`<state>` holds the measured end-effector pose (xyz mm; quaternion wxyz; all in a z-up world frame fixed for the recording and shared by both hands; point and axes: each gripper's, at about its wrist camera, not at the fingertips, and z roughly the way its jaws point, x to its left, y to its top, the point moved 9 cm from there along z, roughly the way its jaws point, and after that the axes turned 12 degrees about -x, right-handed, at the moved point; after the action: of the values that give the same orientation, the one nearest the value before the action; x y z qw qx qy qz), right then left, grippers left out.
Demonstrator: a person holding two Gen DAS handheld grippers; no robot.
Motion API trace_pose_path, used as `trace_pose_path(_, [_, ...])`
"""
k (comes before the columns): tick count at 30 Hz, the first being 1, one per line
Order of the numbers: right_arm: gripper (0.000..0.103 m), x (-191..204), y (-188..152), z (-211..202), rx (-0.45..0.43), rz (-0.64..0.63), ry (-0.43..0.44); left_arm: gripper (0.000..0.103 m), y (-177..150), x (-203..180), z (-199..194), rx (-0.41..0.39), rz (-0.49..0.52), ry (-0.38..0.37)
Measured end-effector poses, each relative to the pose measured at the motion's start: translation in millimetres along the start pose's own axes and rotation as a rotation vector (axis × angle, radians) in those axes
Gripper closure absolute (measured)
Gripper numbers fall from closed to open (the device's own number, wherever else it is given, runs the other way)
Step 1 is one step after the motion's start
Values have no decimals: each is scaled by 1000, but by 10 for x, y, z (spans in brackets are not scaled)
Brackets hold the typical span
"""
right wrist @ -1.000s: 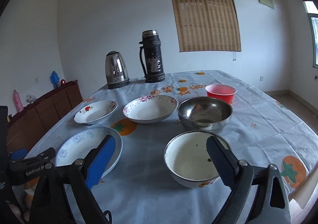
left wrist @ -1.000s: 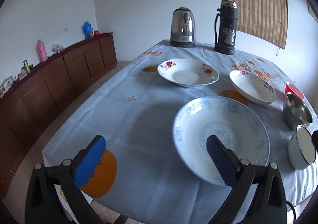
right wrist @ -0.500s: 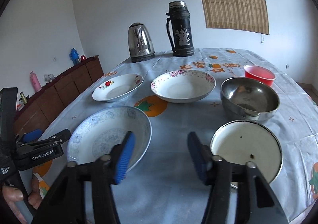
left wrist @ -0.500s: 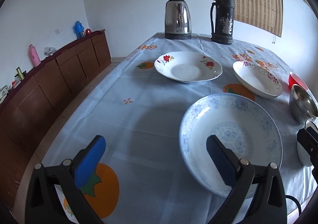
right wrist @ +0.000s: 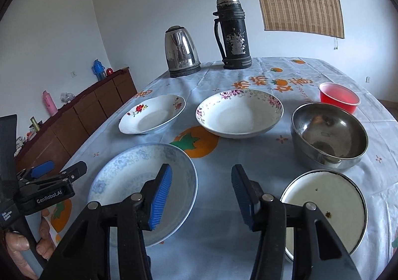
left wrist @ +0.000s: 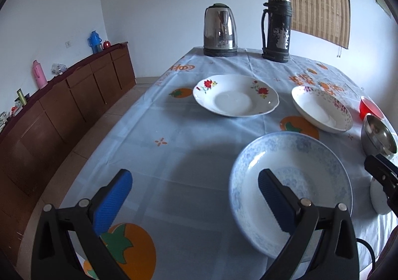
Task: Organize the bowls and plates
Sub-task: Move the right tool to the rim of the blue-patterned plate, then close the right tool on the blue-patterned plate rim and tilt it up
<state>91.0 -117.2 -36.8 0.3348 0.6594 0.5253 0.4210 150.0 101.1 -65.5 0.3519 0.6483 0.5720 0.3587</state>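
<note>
A blue-patterned plate [left wrist: 311, 168] [right wrist: 129, 175] lies near the table's front edge. My left gripper [left wrist: 194, 195] is open and empty; its right pad hangs over the plate's left rim. My right gripper [right wrist: 201, 195] is open and empty, its left pad over the plate's right rim. Farther back lie a red-flower plate [left wrist: 236, 98] [right wrist: 151, 116] and a pink-rimmed deep plate [left wrist: 321, 111] [right wrist: 238, 113]. A steel bowl [right wrist: 328, 133] [left wrist: 378, 136], a white enamel bowl [right wrist: 325, 208] and a red bowl [right wrist: 338, 96] [left wrist: 370, 108] stand at the right.
A steel kettle [left wrist: 220, 29] [right wrist: 181, 51] and a black thermos [left wrist: 276, 29] [right wrist: 232, 34] stand at the table's far end. A brown sideboard [left wrist: 62, 106] with bottles runs along the left wall. The tablecloth [left wrist: 161, 155] hangs over the near edge.
My right gripper has partly closed from wide open and moved left toward the blue plate. The left gripper has shifted slightly forward, staying open.
</note>
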Motion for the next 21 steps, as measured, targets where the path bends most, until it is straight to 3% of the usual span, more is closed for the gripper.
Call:
trace_pose_path(13, [51, 17, -148, 86, 48, 6, 19, 1, -96, -34, 57, 28, -13, -11])
trace_pose_path(21, [51, -21, -96, 47, 26, 13, 12, 0, -63, -86, 15, 10, 1, -20])
